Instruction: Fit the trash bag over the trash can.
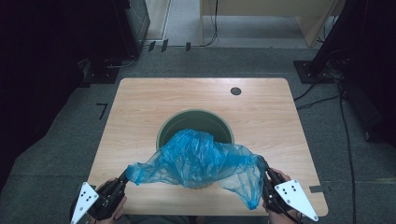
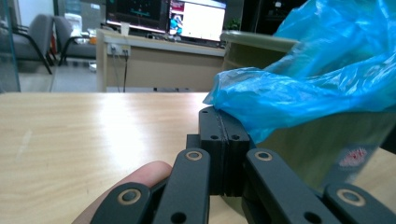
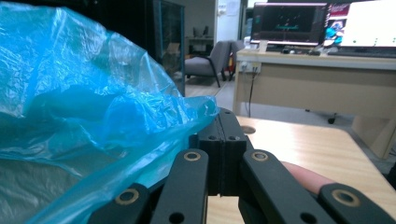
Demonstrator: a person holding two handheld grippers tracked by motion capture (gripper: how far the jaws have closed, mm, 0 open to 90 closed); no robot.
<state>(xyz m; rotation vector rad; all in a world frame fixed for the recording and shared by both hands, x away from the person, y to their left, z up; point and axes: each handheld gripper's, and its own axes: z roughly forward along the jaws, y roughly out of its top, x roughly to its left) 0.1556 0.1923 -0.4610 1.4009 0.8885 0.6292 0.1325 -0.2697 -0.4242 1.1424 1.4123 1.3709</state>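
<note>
A crumpled blue plastic bag (image 1: 198,161) hangs stretched over the near rim of a round green bin (image 1: 195,125) in the middle of the wooden table (image 1: 140,107). My left gripper (image 1: 125,176) pinches the bag's left end near the table's front left. My right gripper (image 1: 264,169) pinches the bag's right end at the front right. In the left gripper view the black jaws stand pressed together at the gripper tip (image 2: 223,122) with blue film (image 2: 299,93) running out of them to the right. In the right gripper view the shut gripper tip (image 3: 222,120) holds the film (image 3: 84,112) spreading left.
A small dark round hole (image 1: 236,91) marks the table's far right. Grey carpet with cables (image 1: 322,93) surrounds the table. A desk with monitors (image 2: 196,21) and grey chairs (image 2: 37,37) stand in the room beyond.
</note>
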